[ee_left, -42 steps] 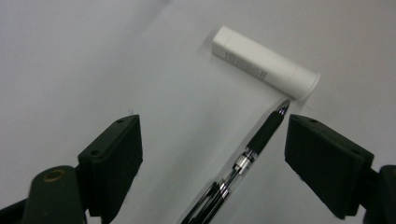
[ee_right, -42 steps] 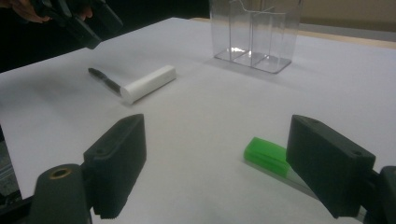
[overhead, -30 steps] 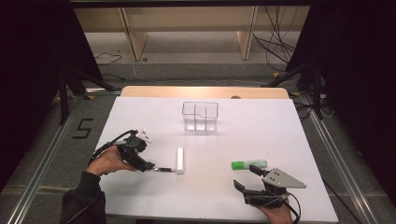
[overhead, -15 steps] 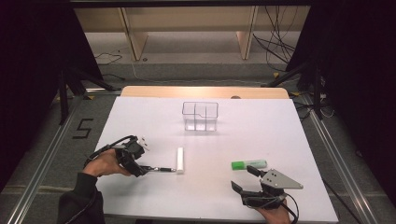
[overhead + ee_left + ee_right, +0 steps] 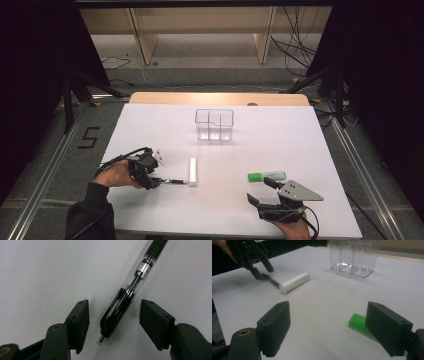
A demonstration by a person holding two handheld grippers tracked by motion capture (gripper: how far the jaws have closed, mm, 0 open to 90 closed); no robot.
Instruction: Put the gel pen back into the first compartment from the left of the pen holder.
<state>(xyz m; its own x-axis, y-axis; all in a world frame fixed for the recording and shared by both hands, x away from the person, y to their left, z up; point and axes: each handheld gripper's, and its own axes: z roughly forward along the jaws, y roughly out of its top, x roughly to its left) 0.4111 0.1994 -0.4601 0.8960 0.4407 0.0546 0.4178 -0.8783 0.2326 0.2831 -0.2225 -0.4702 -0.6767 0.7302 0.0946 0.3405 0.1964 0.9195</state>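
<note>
**Two open grippers, one pen between the left jaws**

Two grippers sit low over a white table (image 5: 300, 135). The left gripper (image 5: 156, 181), held in the person's left hand (image 5: 116, 175), lies near the table's left front part, with its jaws spread wide on either side of a black pen (image 5: 125, 300). In the left gripper view the pen lies flat on the white surface, slanting from the clicker end near the bottom centre up toward the upper right, with its clip and clear barrel section between the two black pads (image 5: 80, 320). Neither pad touches the pen; a gap shows on both sides. In the high view the pen's far tip reaches to the near end of a white cylinder-like stick (image 5: 192, 171), which lies flat just right of the left gripper; whether the two touch I cannot tell.

The right gripper (image 5: 260, 191) rests near the front right edge of the table, its jaws released and holding nothing. A green highlighter (image 5: 266, 176) lies flat just beyond it; in the right gripper view its green end peeks out from behind the right-hand jaw, apart from the pads.

A clear plastic organiser (image 5: 214, 124) with inner dividers stands upright at the table's far middle, well apart from both grippers.
</note>
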